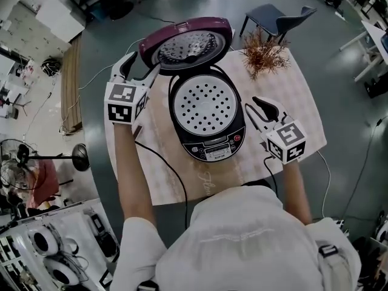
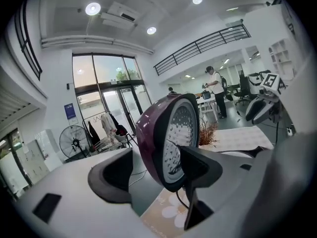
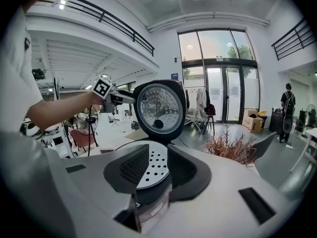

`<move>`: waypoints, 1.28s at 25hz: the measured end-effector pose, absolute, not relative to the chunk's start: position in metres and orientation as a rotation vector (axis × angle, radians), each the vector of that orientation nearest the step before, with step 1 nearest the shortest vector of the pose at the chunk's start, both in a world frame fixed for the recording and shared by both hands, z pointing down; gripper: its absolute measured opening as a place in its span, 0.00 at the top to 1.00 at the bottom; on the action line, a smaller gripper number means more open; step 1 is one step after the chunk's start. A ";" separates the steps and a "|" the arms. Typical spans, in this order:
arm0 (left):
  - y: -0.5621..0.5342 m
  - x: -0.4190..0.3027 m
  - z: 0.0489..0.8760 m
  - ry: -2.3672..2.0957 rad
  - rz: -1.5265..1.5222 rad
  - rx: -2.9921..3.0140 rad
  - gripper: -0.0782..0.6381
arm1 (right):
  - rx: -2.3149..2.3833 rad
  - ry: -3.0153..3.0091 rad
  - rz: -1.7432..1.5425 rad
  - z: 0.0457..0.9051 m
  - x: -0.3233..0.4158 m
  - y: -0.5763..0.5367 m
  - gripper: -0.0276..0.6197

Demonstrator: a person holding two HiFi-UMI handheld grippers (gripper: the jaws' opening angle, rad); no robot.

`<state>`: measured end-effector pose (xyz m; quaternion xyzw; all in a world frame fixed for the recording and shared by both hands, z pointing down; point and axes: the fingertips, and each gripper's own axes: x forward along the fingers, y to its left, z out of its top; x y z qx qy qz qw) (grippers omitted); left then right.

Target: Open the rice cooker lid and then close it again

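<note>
The rice cooker (image 1: 209, 139) stands mid-table with its purple lid (image 1: 191, 41) swung up and open. Its white perforated inner plate (image 1: 203, 105) is bare. My left gripper (image 1: 140, 65) is at the lid's left edge, open. In the left gripper view the lid (image 2: 168, 133) stands upright just beyond the spread jaws of that gripper (image 2: 156, 170), and no pad presses on it. My right gripper (image 1: 254, 107) hovers right of the cooker body, apart from it. Its jaws stand a little apart with nothing between them. The right gripper view shows the lid (image 3: 159, 108) and plate (image 3: 154, 175) beyond them.
A beige patterned cloth (image 1: 182, 180) covers the round table. Dried reddish twigs (image 1: 264, 56) stand at the far right of the table. A black cable (image 1: 162, 159) runs over the table's left front. A dark chair (image 1: 279, 17) stands behind the table, and a floor fan (image 1: 79, 156) at the left.
</note>
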<state>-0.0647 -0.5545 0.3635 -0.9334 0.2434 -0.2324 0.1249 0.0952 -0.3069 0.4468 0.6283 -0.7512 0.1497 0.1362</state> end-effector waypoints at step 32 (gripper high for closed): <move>-0.493 -0.042 0.379 0.385 -0.858 -2.579 0.60 | 1.803 -2.210 0.480 0.460 0.084 -0.270 0.76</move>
